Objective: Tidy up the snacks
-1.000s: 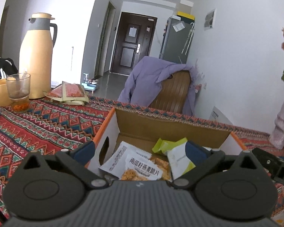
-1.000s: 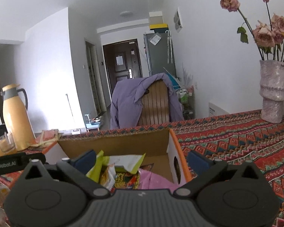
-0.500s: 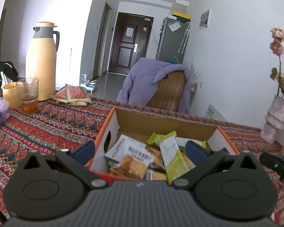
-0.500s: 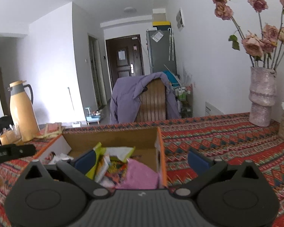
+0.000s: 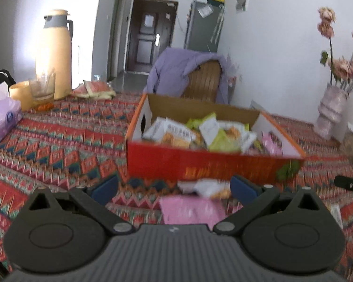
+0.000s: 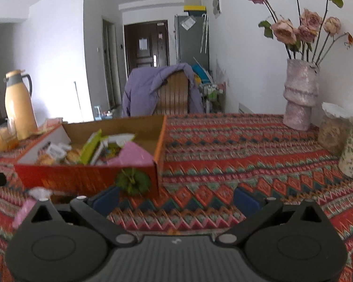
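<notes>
A red cardboard box (image 5: 200, 164) full of snack packets (image 5: 200, 134) stands on the patterned tablecloth; it also shows in the right wrist view (image 6: 87, 176). My left gripper (image 5: 174, 188) is open and empty in front of the box. A pink packet (image 5: 190, 209) and a white-orange packet (image 5: 204, 188) lie on the cloth between its fingers. My right gripper (image 6: 176, 197) is open and empty, in front of the box's right corner, over bare cloth. The pink packet's edge (image 6: 23, 211) shows at the left of the right wrist view.
A yellow thermos (image 5: 54, 54), a glass (image 5: 42, 87), a cup and a tissue pack (image 5: 2, 115) stand at the left. Loose packets (image 5: 94, 89) lie at the far edge. Vases with flowers (image 6: 298, 94) stand at the right. A chair with a purple jacket (image 5: 188, 75) is behind the table.
Both grippers have pulled back from above the box toward the table's near side. The box's red front wall and the packets lying before it have come into view.
</notes>
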{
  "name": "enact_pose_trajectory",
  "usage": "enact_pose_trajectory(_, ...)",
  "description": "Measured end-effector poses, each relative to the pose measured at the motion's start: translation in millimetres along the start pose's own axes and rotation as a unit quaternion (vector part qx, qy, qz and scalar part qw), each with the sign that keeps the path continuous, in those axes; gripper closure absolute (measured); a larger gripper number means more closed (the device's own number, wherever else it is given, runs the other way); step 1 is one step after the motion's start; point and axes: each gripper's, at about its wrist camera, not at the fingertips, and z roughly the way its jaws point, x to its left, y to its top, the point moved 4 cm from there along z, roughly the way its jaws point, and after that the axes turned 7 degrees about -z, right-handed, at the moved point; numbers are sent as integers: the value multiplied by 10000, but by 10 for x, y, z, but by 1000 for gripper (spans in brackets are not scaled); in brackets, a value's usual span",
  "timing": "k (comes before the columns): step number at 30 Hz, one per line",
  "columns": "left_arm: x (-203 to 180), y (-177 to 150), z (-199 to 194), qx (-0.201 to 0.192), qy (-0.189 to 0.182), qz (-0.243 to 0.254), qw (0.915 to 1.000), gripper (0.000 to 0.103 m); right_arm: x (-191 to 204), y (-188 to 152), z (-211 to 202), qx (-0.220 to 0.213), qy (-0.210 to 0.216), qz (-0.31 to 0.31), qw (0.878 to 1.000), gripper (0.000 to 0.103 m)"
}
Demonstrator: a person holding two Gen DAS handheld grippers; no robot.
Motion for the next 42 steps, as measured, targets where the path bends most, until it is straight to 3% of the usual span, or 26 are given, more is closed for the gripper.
enact_pose_trajectory(10,228,-399,-75,254,9,107,9996,0,-114,-435,-27,532,-77,-146,9984,0)
enact_pose_trajectory(18,337,-452,-44,289,-102,-191,9993,0,9,-522,162,860,-20,-478,9951,0)
enact_pose_trajectory(24,329,-458,-47,264,-140,-210,9993,0,-6,-548,459,1220,-29,-180,9924,0)
enact_pose_trajectory(36,340,-478,-55,329,-310,-264,9986,0,4,-554,490,1060,-83,-70,9943,0)
enact_pose_trajectory(38,338,-481,-58,329,-326,-260,9986,0,6,-551,486,1027,-78,-67,9947,7)
enact_pose_trajectory(39,338,-481,-59,325,-332,-260,9986,0,9,-541,471,974,-53,-78,9952,20)
enact_pose_trajectory(40,338,-481,-56,329,-339,-260,9985,0,18,-527,451,931,-22,-90,9956,27)
enact_pose_trajectory(42,339,-483,-50,343,-334,-264,9985,0,46,-511,444,917,-10,-116,9957,31)
